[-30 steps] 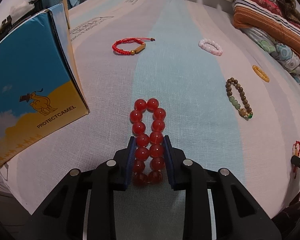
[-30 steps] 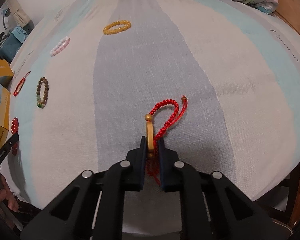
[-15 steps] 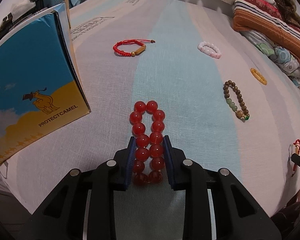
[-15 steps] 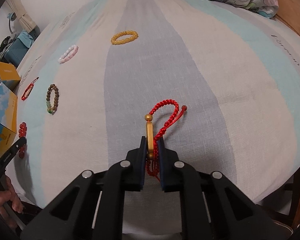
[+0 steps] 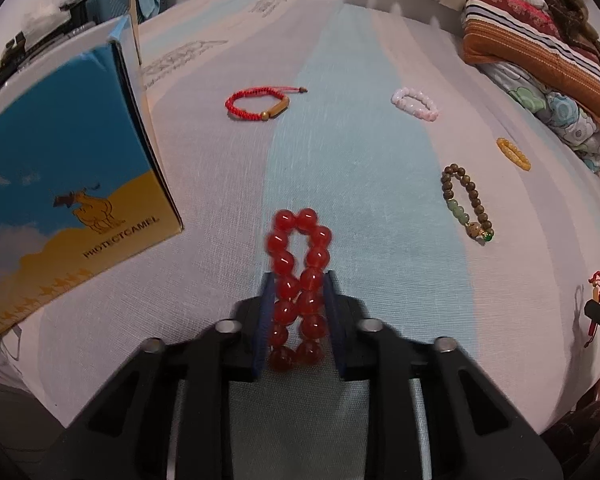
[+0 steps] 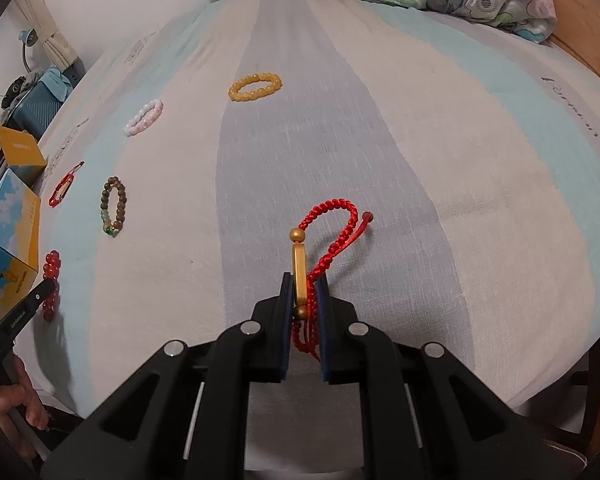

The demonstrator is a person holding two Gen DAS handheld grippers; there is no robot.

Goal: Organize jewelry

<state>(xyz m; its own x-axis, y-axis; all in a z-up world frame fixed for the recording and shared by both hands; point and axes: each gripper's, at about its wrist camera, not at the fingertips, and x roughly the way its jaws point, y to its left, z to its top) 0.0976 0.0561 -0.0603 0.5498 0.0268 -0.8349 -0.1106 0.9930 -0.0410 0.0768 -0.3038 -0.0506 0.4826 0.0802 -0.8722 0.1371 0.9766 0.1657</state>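
Near the bed's front edge, our left gripper (image 5: pixel 296 304) pinches the red bead bracelet (image 5: pixel 298 276); right gripper (image 6: pixel 303 312) pinches the red cord bracelet (image 6: pixel 320 248). We're mid-carry, probably; next we'd need both over the box (image 5: pixel 68 200).

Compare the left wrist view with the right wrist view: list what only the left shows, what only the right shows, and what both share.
Only the left wrist view shows the striped pillow and the camel print on the blue and yellow box. Only the right wrist view shows the lettering on the sheet's right stripe and a bare hand at the lower left. Both share the pink bracelet, yellow bracelet, brown bead bracelet, the loose red cord bracelet, the red bead bracelet in the left gripper, and the second cord bracelet in the right gripper.
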